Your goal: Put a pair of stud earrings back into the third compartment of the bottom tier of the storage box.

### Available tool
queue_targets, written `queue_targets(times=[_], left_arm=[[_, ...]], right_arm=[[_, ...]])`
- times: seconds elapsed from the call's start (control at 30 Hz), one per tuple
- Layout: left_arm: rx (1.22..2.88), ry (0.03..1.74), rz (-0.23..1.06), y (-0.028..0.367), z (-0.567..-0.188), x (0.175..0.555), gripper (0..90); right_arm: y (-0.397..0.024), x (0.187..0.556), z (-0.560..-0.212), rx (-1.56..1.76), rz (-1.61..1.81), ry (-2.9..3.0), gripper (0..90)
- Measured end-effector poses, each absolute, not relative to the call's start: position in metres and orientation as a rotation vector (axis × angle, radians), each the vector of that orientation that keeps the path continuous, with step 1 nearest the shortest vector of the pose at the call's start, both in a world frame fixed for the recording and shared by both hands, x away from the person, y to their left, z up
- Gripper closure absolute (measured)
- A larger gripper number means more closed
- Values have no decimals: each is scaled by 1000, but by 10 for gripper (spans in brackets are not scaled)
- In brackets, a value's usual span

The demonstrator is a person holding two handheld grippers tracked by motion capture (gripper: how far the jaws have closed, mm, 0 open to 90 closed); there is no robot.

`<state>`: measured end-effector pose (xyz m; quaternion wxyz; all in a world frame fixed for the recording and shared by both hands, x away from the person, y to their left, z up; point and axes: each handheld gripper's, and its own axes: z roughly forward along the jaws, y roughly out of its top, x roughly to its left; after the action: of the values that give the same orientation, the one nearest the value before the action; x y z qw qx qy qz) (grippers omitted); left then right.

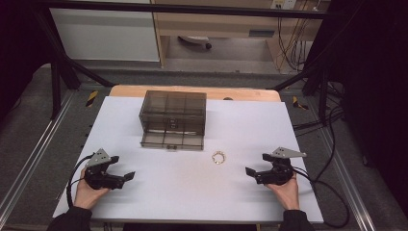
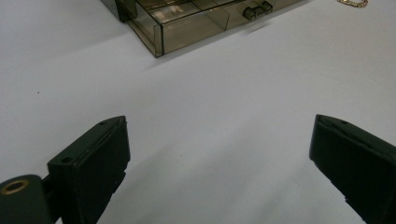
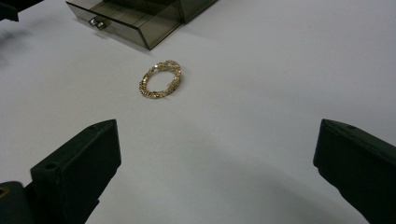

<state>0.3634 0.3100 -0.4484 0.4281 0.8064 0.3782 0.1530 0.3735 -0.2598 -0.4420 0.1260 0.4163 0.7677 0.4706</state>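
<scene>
Tongs (image 1: 129, 176) wide; drawer (image 1: 172, 140) out.

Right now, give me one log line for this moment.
left gripper: open, empty | right gripper: open, empty | gold chain bracelet: on white table | smoky transparent plastic drawer box: bottom drawer open

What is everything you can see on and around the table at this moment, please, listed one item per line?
drawer box: one, smoky see-through, far middle of the table, its bottom drawer pulled out toward the person
bracelet: one, gold chain loop, lying flat on the sheet, in front and to the right of the drawer, touching nothing
table sheet: one, white, covering the table
frame bars: black, around the table
left gripper: one, black, near left of the sheet, held in a hand, jaws apart
right gripper: one, black, near right, held in a hand, jaws apart
</scene>
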Motion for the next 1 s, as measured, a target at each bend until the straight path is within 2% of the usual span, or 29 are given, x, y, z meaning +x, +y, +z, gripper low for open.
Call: queue_targets(times=[0.6, 1.0], left_arm=[[2005, 948, 380, 311, -448, 362, 51], [2005, 951, 381, 312, -448, 363, 52]], right_arm=[[-226, 386, -435, 1168, 1316, 2284, 40], [-204, 405, -429, 1183, 1313, 2279, 88]])
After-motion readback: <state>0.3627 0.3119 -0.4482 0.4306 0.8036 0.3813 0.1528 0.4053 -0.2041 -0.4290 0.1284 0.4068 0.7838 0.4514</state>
